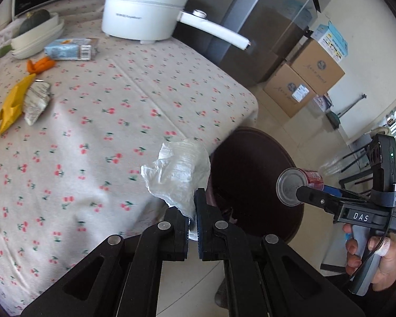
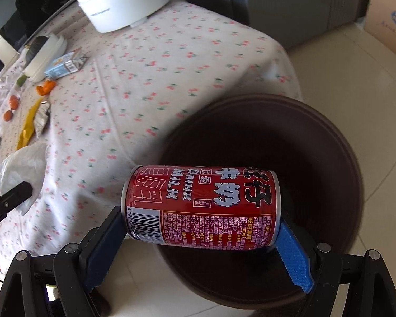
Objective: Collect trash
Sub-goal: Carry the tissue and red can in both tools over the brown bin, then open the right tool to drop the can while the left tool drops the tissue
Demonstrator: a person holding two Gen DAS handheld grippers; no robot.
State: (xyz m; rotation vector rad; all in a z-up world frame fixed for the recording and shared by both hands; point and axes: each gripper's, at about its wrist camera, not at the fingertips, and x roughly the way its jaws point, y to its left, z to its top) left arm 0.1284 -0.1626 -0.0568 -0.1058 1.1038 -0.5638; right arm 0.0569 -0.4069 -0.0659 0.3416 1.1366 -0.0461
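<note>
Right wrist view: right hand-held gripper [image 2: 200,240] clamps can [image 2: 200,206] endwise over bin [image 2: 338,142], lower right, for dropping; left hand-held gripper [image 1: 192,211] pinches tissue [image 1: 179,174].

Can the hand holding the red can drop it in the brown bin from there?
Probably yes. The right gripper holds the red can sideways, right above the brown bin's open mouth, and nothing sits between them. Opening up should let it fall in.

cherry-print tablecloth [image 1: 134,100] on table, beige tile floor [image 2: 356,84], cardboard boxes [image 1: 303,84] by wall, daylight fr right.
</note>
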